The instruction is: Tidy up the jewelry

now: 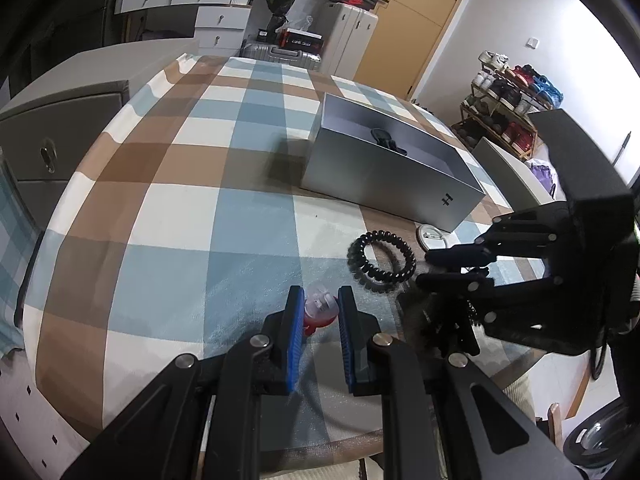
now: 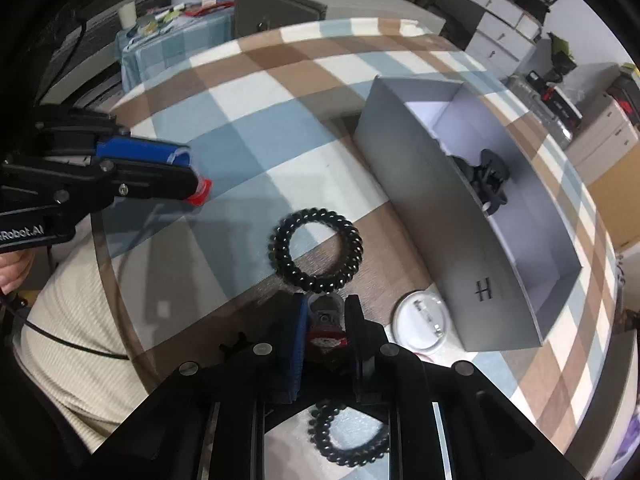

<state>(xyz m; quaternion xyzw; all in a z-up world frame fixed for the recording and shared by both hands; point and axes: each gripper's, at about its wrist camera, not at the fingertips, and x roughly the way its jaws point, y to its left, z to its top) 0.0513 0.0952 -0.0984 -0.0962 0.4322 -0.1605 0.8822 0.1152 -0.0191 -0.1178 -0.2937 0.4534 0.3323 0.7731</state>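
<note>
My left gripper (image 1: pixel 321 296) is shut on a small red and clear trinket (image 1: pixel 320 312), held just above the checked tablecloth (image 1: pixel 168 208). In the right wrist view the left gripper (image 2: pixel 194 178) comes in from the left with that trinket (image 2: pixel 201 195). My right gripper (image 2: pixel 325 306) points down at the table, shut on another small red and clear piece (image 2: pixel 326 334). A black spiral hair tie (image 2: pixel 318 256) lies just beyond its tips, and a second spiral tie (image 2: pixel 348 436) lies under it. The open grey box (image 2: pixel 440 208) holds a black claw clip (image 2: pixel 486 180).
A white round badge (image 2: pixel 424 330) lies face down beside the box's near corner. A person in a cream knitted top (image 2: pixel 80 340) sits at the table's edge. Drawers, suitcases and a shoe rack (image 1: pixel 508 108) stand beyond the table.
</note>
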